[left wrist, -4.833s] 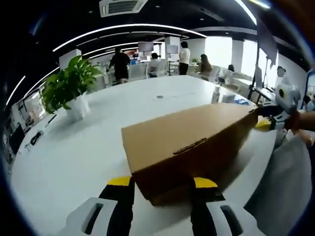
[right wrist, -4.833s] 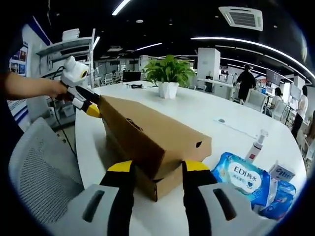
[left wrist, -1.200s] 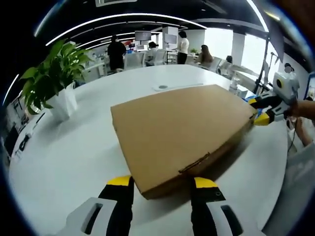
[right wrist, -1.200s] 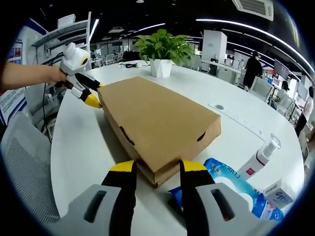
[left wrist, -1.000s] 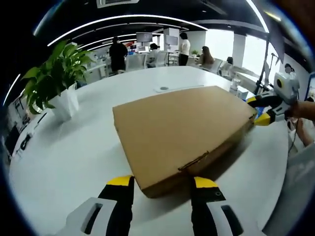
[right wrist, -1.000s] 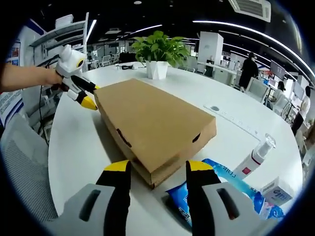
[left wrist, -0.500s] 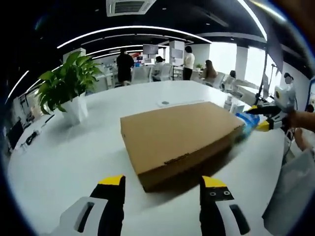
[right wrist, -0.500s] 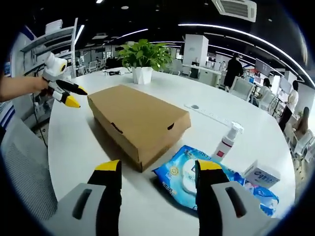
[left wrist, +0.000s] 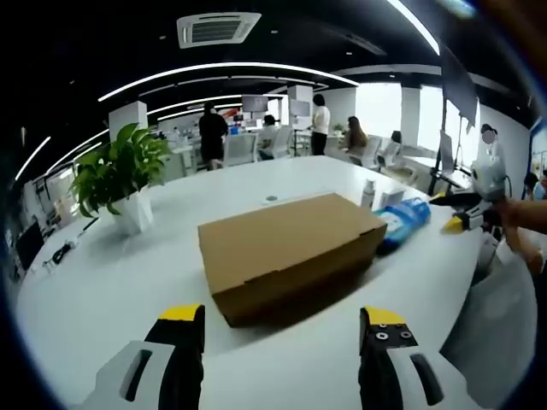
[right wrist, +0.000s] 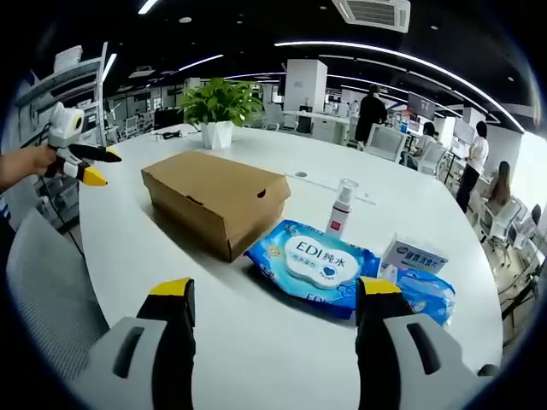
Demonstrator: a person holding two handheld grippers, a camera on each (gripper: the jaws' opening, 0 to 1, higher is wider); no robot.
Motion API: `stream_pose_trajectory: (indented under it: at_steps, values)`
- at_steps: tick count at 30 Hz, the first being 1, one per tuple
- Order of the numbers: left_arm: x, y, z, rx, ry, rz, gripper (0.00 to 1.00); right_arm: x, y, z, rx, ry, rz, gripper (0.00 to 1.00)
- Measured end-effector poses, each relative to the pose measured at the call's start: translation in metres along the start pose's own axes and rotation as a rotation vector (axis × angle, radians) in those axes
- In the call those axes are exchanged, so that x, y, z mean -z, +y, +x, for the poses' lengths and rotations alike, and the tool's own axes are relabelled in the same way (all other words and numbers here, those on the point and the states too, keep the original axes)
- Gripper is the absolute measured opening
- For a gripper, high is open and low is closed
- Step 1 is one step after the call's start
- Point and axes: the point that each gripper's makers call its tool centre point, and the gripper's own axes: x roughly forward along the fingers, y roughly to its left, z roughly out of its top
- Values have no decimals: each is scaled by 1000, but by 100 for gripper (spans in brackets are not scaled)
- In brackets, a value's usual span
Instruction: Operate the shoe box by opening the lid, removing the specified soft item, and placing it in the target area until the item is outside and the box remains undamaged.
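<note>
The shoe box (left wrist: 289, 250) is sitting closed on the white table (left wrist: 102, 290), lid flat and flush all round, with both hand-held tools standing well off it. In the left gripper view, the left gripper (left wrist: 278, 329) is hanging ahead of one short end of the box with its yellow-tipped jaws spread wide and gripping nothing; the box's long axis is running away from it and toward the right gripper (left wrist: 461, 212), which is hovering beyond the far end. In the right gripper view, the right gripper (right wrist: 272, 301) is likewise standing wide open and empty, with the box (right wrist: 214, 198) lying ahead and to its left, and the left gripper (right wrist: 85, 165) showing past the box's far end. Neither looks clearly nearer. The box is plain brown cardboard, undented, with small slots in its side. Beside it, on the right gripper's side, a blue wet-wipes pack (right wrist: 312, 264) and a pump bottle (right wrist: 341, 207) are lying near, apart from the box. A potted plant (left wrist: 120, 175) is standing further off.
</note>
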Motion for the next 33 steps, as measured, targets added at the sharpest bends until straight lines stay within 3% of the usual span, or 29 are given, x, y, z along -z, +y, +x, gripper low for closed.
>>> stream_pose_trajectory:
  at_steps: [4,6,10,15,22,33]
  values:
    - [-3,-10,-11,1,-22,15,78,0,-4,-17,31,-8,5,78]
    - [-3,-27,-22,11,-25,19,80,1,-4,-26,38,-16,16,80]
    - [0,-35,-26,21,-20,34,83,9,-2,-42,54,-5,9,83]
    - [2,-45,-37,29,-33,24,94,15,2,-59,68,-8,27,89]
    - [5,-48,-47,25,-64,-6,99,21,-2,-74,99,-22,74,96]
    - [7,-46,-55,0,-74,-9,100,17,7,-84,102,-38,68,96]
